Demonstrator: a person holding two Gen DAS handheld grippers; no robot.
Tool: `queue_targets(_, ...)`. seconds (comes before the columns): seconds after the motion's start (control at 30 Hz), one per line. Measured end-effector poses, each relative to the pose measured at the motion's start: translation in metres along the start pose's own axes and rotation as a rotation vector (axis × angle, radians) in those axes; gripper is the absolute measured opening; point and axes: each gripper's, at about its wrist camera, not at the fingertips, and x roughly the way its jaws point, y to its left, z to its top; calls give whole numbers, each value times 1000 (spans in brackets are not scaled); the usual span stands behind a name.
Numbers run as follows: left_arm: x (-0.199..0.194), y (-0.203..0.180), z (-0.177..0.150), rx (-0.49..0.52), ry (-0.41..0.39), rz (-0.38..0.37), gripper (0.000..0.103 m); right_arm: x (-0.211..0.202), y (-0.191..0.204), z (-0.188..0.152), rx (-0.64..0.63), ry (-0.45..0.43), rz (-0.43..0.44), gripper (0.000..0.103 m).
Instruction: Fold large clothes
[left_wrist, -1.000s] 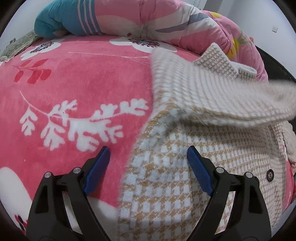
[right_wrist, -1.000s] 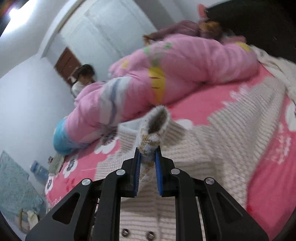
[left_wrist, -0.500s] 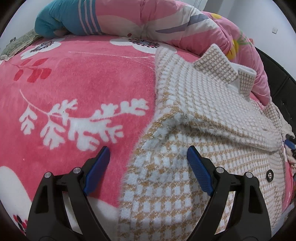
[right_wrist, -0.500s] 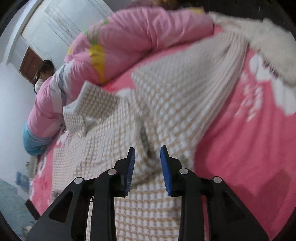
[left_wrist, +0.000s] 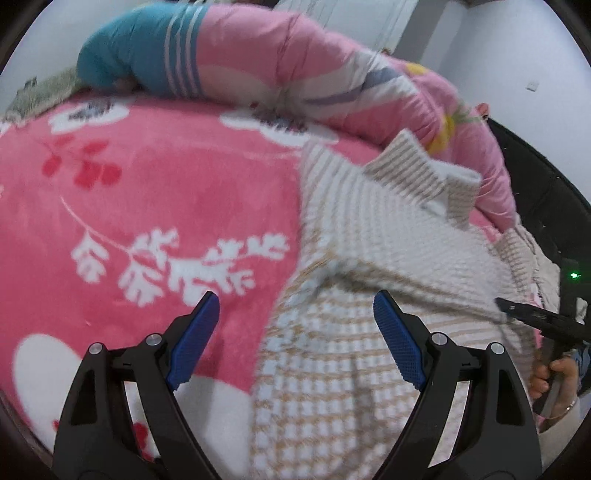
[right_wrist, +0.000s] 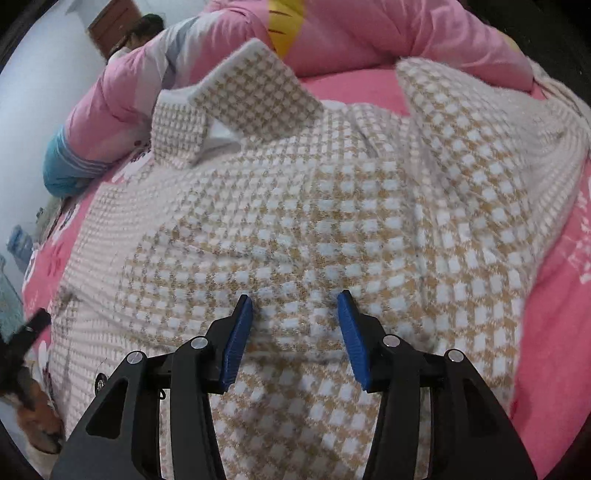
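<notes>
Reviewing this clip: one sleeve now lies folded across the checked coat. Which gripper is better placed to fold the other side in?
Probably the left gripper: it hangs open right over the checked coat's free edge on the pink blanket. The right gripper, jaws opening, sits mid-garment with no edge between its fingers.

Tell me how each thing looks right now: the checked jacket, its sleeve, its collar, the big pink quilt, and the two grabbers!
Jacket: spread flat on the pink blanket, front up.
Sleeve: folded across the jacket's chest.
Collar: sticking up, not flattened.
Quilt: bunched up behind the jacket.
Left gripper: fingers wide open, holding nothing.
Right gripper: fingers opening over the jacket, nothing pinched.
</notes>
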Motion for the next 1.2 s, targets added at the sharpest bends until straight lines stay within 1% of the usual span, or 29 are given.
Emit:
queue_targets(0.03, -6, -7, 4, 18, -11, -4, 82, -4, 1, 1, 4, 0, 5, 47)
queue_targets(0.07, -10, -12, 8, 31, -17, -7, 82, -9, 1, 2, 9, -1, 21, 51)
queue_targets(0.1, -13, -21, 13, 54, -23, -14, 82, -17, -3, 0, 15, -6, 42, 63)
queue_targets(0.17, -15, -40, 23, 97, -25, -28, 83, -30, -9, -3, 27, -33, 67, 73)
queue_targets(0.23, -8, -63, 32, 144, -24, -33, 84, -43, -17, -6, 33, -50, 71, 74)
queue_targets(0.3, 3, -80, 37, 170, -7, -33, 84, -52, -24, -7, 53, -61, 74, 74)
queue_targets(0.37, 18, -95, 41, 185, 10, -37, 84, -64, -36, -10, 78, -78, 89, 74)
queue_targets(0.47, 52, -117, 45, 209, 48, -14, 84, -76, -54, -15, 100, -100, 88, 74)
queue_targets(0.6, 95, -128, 46, 199, 112, 24, 84, -88, -80, -17, 133, -129, 83, 74)
queue_targets(0.7, 121, -125, 44, 182, 140, 66, 84, -94, -103, -15, 169, -154, 65, 74)
queue_targets(0.77, 134, -121, 40, 173, 152, 95, 84, -98, -126, -11, 215, -168, 73, 74)
queue_targets(0.83, 136, -123, 36, 190, 127, 104, 87, -103, -150, -6, 263, -186, 89, 74)
queue_targets(0.87, 136, -125, 33, 208, 117, 110, 88, -105, -169, 0, 296, -200, 93, 74)
queue_targets(0.93, 136, -126, 30, 221, 106, 118, 88, -106, -195, 9, 344, -214, 84, 74)
queue_targets(1.03, 136, -123, 28, 215, 89, 107, 89, -102, -249, 32, 461, -230, 87, 74)
queue_targets(1.2, 134, -123, 25, 216, 68, 97, 90, -101, -317, 68, 599, -273, 56, 73)
